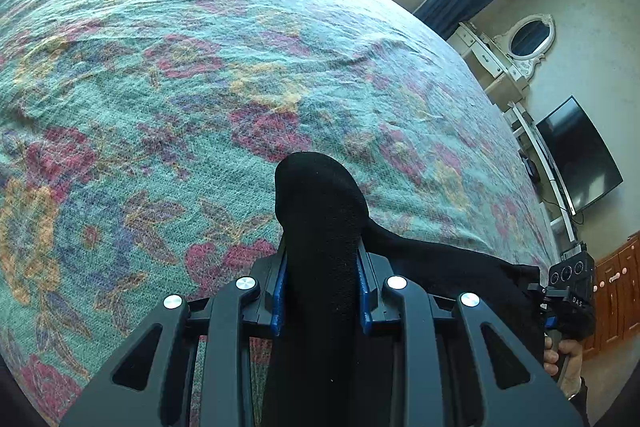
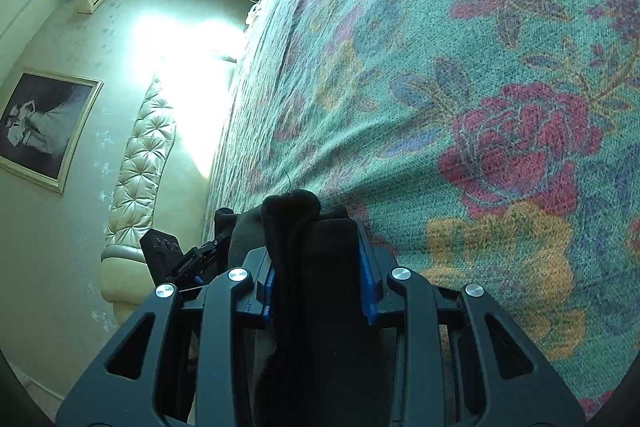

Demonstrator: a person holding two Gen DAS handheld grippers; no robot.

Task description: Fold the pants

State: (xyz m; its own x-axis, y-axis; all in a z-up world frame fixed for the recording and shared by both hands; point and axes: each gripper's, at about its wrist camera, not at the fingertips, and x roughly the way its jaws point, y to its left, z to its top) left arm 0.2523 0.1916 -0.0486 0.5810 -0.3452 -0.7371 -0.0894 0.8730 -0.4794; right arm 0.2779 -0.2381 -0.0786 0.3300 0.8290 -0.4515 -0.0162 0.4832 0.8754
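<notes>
The black pants (image 1: 320,211) are bunched between the blue pads of my left gripper (image 1: 322,267), which is shut on them, and a band of black cloth runs right toward my right gripper (image 1: 570,291) at the bed's edge. In the right wrist view my right gripper (image 2: 320,259) is shut on another thick fold of the pants (image 2: 296,223). My left gripper (image 2: 180,259) shows to its left. Both hold the cloth above the floral bedspread (image 1: 200,87). Most of the garment is hidden below the grippers.
The bed with the teal floral spread (image 2: 480,87) fills both views. A tufted cream headboard (image 2: 140,155) and a framed picture (image 2: 40,127) are on one wall. A television (image 1: 580,159), an oval mirror (image 1: 530,37) and a wooden cabinet (image 1: 616,295) stand beyond the bed.
</notes>
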